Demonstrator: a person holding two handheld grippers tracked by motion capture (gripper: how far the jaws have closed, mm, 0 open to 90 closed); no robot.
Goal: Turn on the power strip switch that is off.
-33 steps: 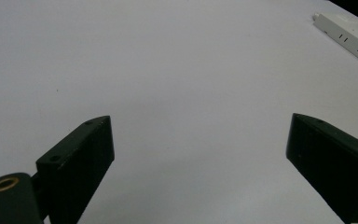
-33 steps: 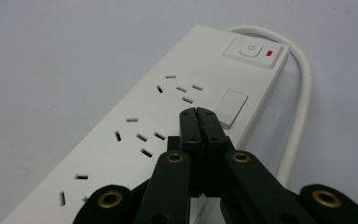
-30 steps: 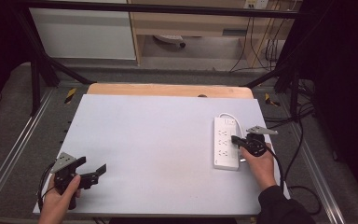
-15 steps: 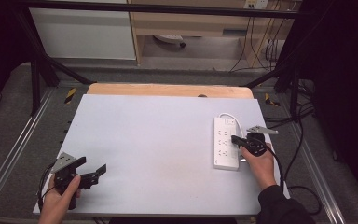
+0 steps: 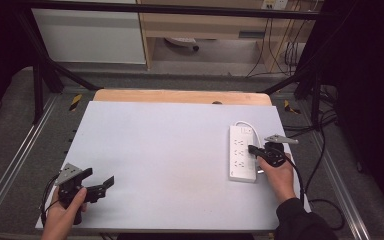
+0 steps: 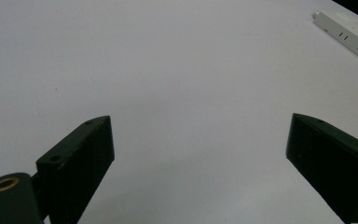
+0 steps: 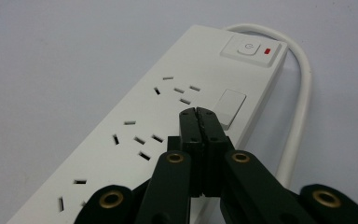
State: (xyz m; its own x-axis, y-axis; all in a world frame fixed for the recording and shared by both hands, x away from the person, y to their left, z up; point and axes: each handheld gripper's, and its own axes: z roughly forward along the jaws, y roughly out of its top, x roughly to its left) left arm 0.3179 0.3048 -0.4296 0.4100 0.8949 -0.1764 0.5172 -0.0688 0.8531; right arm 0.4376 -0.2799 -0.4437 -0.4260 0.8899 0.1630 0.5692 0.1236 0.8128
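Power strip [image 5: 242,159] sits near the right edge of the counter [image 5: 170,150], lying lengthwise from front to back, white against the pale grey surface. Its cord [image 5: 246,124] loops out at the far end and curls round to the right. In the right gripper view the strip's switch [image 7: 253,48] with its small red mark is at the far end, and a blank white rectangular cover [image 7: 230,107] is just this side of it, beside the rows of socket slots.

Right hand-held gripper [image 5: 252,149] is over the strip now, jaws pressed flat together with nothing between them, tips pointing in from the strip's right side. In the right gripper view those closed tips [image 7: 199,112] hover right by the white cover; whether they actually touch the strip, I can't tell. The right hand [image 5: 279,172] grips the tool from the front right.

Over at the front left corner, the left hand-held gripper [image 5: 107,184] is low above bare counter, jaws spread wide, holding nothing. Its own view looks across empty surface, with the strip [image 6: 349,30] well apart at the far right. The left hand [image 5: 67,212] wraps the handle at the front edge.
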